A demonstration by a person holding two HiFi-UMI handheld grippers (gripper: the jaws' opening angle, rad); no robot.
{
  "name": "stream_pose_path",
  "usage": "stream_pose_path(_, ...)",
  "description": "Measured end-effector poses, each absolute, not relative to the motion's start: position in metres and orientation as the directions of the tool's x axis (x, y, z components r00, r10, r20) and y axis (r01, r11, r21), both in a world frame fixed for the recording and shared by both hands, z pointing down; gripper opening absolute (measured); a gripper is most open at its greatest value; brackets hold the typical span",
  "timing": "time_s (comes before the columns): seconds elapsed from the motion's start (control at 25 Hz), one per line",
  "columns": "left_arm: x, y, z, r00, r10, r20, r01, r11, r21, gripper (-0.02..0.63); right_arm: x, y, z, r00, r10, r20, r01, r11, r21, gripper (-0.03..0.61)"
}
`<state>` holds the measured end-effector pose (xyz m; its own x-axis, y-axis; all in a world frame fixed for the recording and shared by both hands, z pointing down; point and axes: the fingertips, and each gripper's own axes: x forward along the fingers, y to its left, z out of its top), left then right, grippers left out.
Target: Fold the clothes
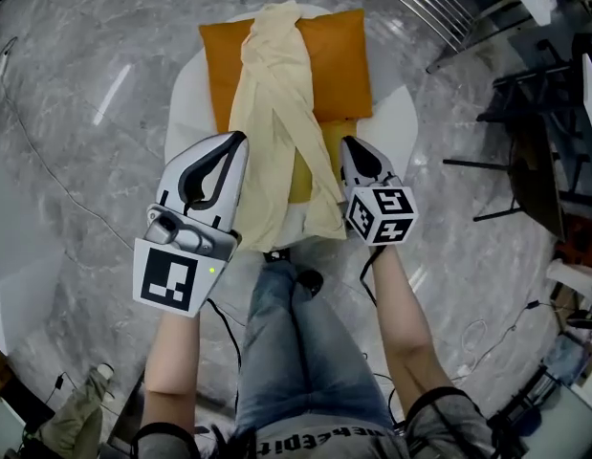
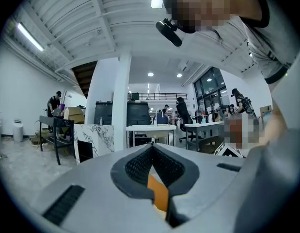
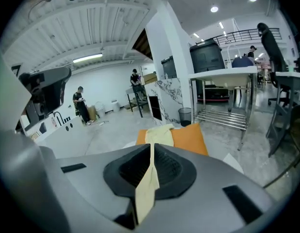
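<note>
Left claw [image 1: 238,143] closed, a strip of orange cloth [image 1: 339,55] pinched in its jaws. Right claw [image 1: 351,149] closed on the yellow garment [image 1: 272,84]. Garment lies as a long twisted strip over the orange cloth on the white worktop [image 1: 186,113]. No tidy fold seen, so folding looks barely begun.

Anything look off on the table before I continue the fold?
Yes: the yellow garment lies twisted and bunched into a narrow strip across the orange cloth, not flat, its near end draping over the table edge.

Open floor [image 1: 76,113] flanks the table [image 1: 186,94]; rack [image 1: 420,8] stands right.
</note>
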<state>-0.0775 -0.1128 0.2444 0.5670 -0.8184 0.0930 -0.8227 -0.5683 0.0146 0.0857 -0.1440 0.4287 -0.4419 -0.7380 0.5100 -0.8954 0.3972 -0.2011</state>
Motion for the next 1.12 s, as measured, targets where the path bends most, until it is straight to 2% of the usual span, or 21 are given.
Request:
stream_pose_path(0.48,-0.04,-0.104,0.377,0.608,-0.785,0.12,-0.792,-0.61,0.02,0.003,0.132,-0.07,0.627,-0.442,-0.599,0.667,-0.893,0.361,-0.268,0.055)
stream_pose_path(0.68,-0.027,-0.098,0.422,0.624,-0.769,0.135,-0.779,-0.626,0.037,0.003,0.15,-0.051,0.702,-0.41,-0.561,0.719,-0.911,0.287,-0.295,0.078)
stream_pose_path(0.88,-0.02,-0.094,0.456,0.644,-0.744,0.177,-0.76,-0.649,0.037,0.003,0.162,-0.047,0.754,-0.377,-0.533,0.757,-0.926,0.237,-0.293,0.109)
stream_pose_path(1.12,-0.012,-0.106,0.474,0.66,-0.727,0.189,-0.743,-0.669,0.019,0.003,0.156,-0.053,0.793,-0.38,-0.494,0.782,-0.922,0.271,-0.277,0.144)
